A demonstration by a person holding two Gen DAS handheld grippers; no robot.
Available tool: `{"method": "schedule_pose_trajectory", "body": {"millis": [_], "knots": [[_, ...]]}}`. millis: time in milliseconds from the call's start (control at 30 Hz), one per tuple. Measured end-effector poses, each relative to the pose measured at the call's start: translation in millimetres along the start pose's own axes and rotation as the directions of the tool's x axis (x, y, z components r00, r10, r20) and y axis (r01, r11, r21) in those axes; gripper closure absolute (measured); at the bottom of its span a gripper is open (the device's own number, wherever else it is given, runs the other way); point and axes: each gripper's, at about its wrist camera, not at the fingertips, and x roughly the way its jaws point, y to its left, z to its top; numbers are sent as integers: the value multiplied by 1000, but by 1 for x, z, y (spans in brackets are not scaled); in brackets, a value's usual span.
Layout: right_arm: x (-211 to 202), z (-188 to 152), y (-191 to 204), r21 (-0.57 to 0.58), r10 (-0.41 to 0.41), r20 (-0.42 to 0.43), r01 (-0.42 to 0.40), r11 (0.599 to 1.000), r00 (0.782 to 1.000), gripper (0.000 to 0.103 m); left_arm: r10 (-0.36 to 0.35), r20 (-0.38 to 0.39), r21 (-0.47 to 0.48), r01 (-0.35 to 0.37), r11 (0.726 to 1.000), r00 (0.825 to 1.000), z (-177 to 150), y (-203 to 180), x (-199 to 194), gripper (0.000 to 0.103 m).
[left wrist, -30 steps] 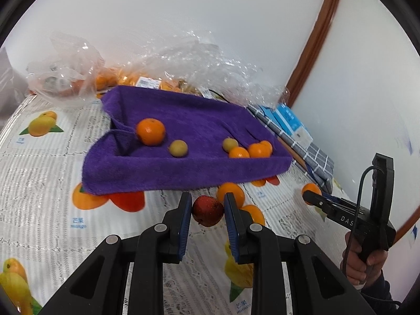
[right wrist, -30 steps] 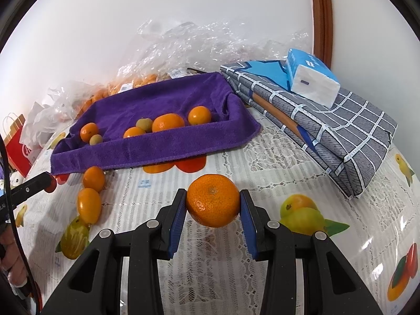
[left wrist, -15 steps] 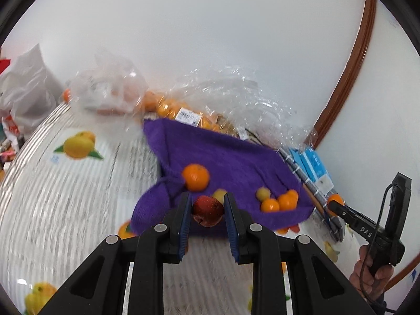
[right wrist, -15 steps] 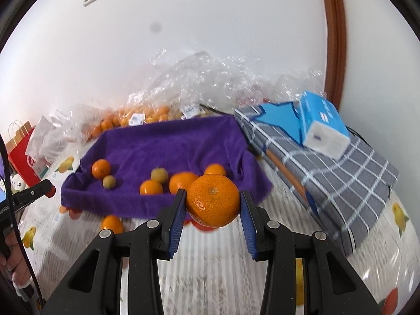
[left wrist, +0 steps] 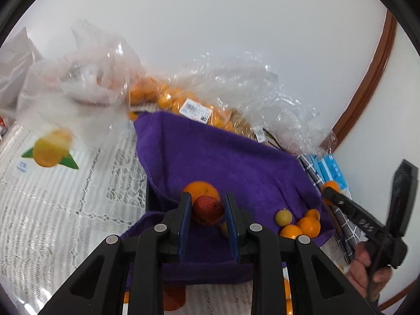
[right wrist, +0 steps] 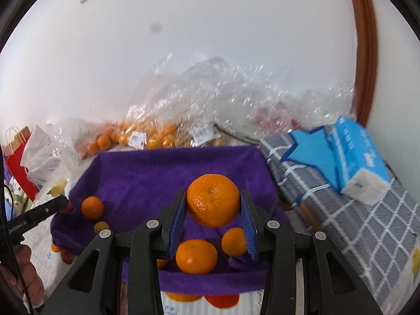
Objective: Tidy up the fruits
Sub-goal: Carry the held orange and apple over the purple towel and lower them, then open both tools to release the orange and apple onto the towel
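The left gripper (left wrist: 207, 211) pinches a small red fruit (left wrist: 208, 209) between its blue pads, and the right gripper (right wrist: 213, 211) pinches a large orange (right wrist: 213, 200) the same way; both fruits hang clear of any surface. Below and ahead of each lies the purple towel (left wrist: 223, 157), draped into a shallow tray on the fruit-print tablecloth (left wrist: 65, 204). In the left view the red fruit sits just in front of a loose orange (left wrist: 200, 188) near the towel's left end, with a cluster of small oranges (left wrist: 304, 227) and a yellow-green fruit (left wrist: 283, 217) toward the right end. In the right view the held orange hangs above two oranges (right wrist: 197, 256) at that right end. So each hand is already over its own end of the towel, the left one nearer the single orange, the right one nearer the cluster; the drop for each looks to be straight down. Round fruit has no long axis to mind, though it may roll toward its neighbours. Bags of fruit (right wrist: 147, 136) lie behind the towel by the wall.
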Motion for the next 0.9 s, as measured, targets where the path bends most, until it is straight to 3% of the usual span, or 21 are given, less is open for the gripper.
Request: {"method": "schedule_pose_trajectory", "body": {"millis": [100, 267, 800, 900], "knots": [[20, -8, 1, -11, 1, -59, -1, 1000, 998, 63, 6, -13, 6, -6, 1000, 1000, -2, 0, 5, 79], [34, -15, 5, -37, 2, -86, -5, 999, 996, 63, 22, -11, 22, -22, 1000, 1000, -4, -4, 7, 79], [33, -23, 8, -59, -20, -69, 16, 998, 997, 62, 52, -35, 55, -50, 997, 998, -8, -11, 20, 79], [25, -23, 4, -26, -27, -68, 25, 999, 997, 55, 58, -37, 66, -55, 996, 998, -8, -12, 22, 79]]}}
